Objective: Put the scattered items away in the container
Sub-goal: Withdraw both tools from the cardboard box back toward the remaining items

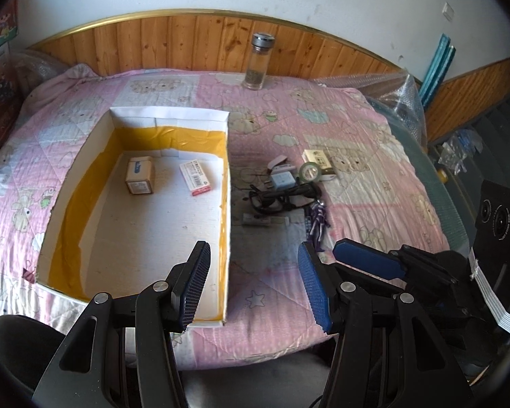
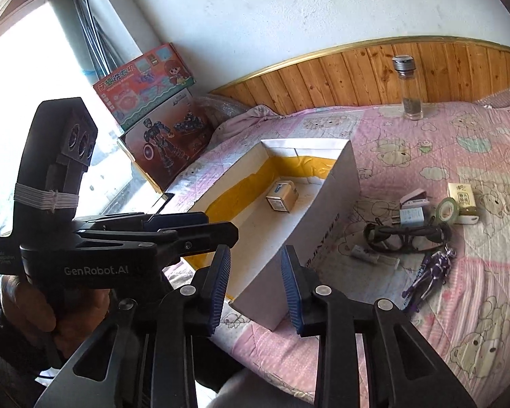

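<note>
An open white box [image 1: 226, 156] with yellow-taped inner walls lies on the pink quilt; it also shows in the right wrist view [image 2: 333, 200]. Inside lie a small brown carton [image 1: 140, 175] and a flat red-and-white packet [image 1: 196, 177]. To its right lie scattered items: a white charger plug [image 1: 281, 179], a tape roll [image 1: 309, 171], a beige packet [image 1: 319, 160], black glasses [image 1: 282, 199], a white stick [image 1: 257, 220] and a purple figure [image 1: 318, 222]. My left gripper [image 1: 253, 282] is open and empty above the box's near right corner. My right gripper [image 2: 255, 289] is open and empty at the box's near corner.
A glass bottle [image 1: 256, 61] with a metal cap stands at the far edge by the wooden wall panel. Toy boxes [image 2: 153, 108] lean at the left of the bed. Bubble wrap [image 1: 401, 102] lies at the right edge.
</note>
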Demonstrator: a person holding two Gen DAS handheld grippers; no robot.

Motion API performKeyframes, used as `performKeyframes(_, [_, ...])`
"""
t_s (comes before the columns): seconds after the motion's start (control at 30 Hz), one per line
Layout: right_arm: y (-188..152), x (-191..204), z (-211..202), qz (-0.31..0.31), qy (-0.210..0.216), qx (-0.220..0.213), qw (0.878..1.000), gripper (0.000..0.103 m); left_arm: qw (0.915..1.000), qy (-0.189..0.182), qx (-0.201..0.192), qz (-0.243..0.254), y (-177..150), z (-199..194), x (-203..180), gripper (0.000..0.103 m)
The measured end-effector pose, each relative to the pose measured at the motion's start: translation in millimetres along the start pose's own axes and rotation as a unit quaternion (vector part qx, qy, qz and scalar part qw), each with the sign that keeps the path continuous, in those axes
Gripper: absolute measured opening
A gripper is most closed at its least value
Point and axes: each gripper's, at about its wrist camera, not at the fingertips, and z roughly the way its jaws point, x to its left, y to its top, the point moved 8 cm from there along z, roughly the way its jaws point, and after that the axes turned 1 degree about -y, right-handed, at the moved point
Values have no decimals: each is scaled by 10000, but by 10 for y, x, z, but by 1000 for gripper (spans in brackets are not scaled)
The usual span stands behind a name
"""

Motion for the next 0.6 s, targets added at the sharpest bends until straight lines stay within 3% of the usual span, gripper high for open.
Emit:
performKeyframes(0.37, [-280,-695,-128,867,-307,21,9958,32,9986,-218,297,384,22,317,-508,56])
performKeyframes(0.6, [-480,-1130,-64,1441,-509,248,9879,33,9968,-279,556,493,53,649,-675,56])
